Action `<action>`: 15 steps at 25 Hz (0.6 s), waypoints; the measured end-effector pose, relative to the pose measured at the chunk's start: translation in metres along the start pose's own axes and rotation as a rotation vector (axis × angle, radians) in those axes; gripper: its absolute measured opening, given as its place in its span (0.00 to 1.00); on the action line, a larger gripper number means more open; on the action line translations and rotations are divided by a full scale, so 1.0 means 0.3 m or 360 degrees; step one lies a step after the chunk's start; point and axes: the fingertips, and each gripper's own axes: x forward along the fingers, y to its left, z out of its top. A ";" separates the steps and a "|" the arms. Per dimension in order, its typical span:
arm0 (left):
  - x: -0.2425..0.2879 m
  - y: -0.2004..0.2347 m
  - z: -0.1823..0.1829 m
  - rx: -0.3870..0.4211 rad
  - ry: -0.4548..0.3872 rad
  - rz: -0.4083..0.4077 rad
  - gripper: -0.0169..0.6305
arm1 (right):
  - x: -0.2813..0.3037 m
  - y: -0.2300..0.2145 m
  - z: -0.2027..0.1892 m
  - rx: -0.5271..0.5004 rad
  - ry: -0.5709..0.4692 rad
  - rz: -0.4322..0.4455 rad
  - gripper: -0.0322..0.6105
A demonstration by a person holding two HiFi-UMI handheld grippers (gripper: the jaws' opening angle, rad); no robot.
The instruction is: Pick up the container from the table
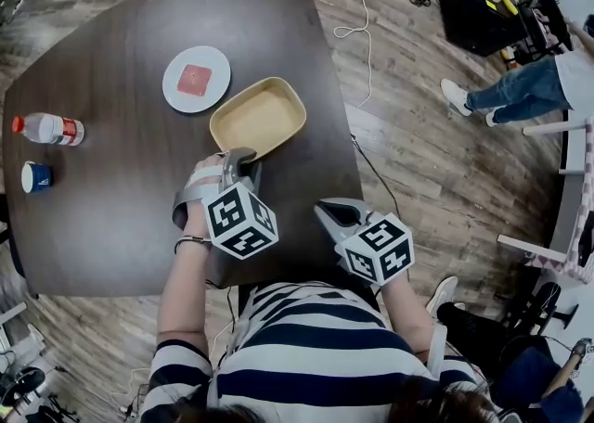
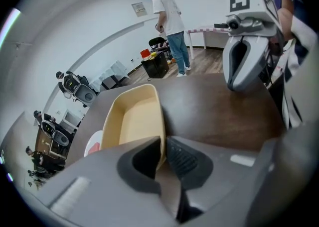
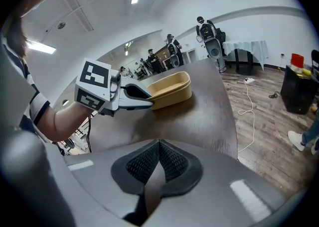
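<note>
The left hand-held gripper [image 2: 163, 145] is clenching the near rim of the tan container [image 2: 133, 119], which is resting mid-tabletop [image 1: 111, 226], right of a white plate [image 1: 174, 96]. The grasp seems set, so the next move is calling for a level lift. The right hand-held gripper [image 3: 158, 147] is hovering, closed and empty.

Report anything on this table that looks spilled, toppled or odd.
No spill or damage shows. The bottle near the left edge of the table looks laid on its side, cap outward, though the wide lens may cause that. The left gripper pinches the container by its near rim; the right gripper is shut, empty.
</note>
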 end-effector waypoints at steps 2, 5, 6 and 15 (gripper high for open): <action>-0.005 -0.010 0.000 0.0043 -0.0001 0.0002 0.03 | -0.009 0.003 -0.006 0.0002 -0.0009 0.0002 0.04; -0.022 -0.031 -0.001 0.0065 0.0002 0.0014 0.03 | -0.029 0.010 -0.020 -0.0006 -0.0022 0.0008 0.04; -0.030 -0.037 0.002 0.0053 -0.0002 0.0022 0.03 | -0.039 0.009 -0.025 -0.0012 -0.0028 0.0009 0.04; -0.170 -0.132 0.069 -0.0100 -0.0038 0.0096 0.03 | -0.172 0.008 -0.069 -0.0062 -0.0090 0.0052 0.04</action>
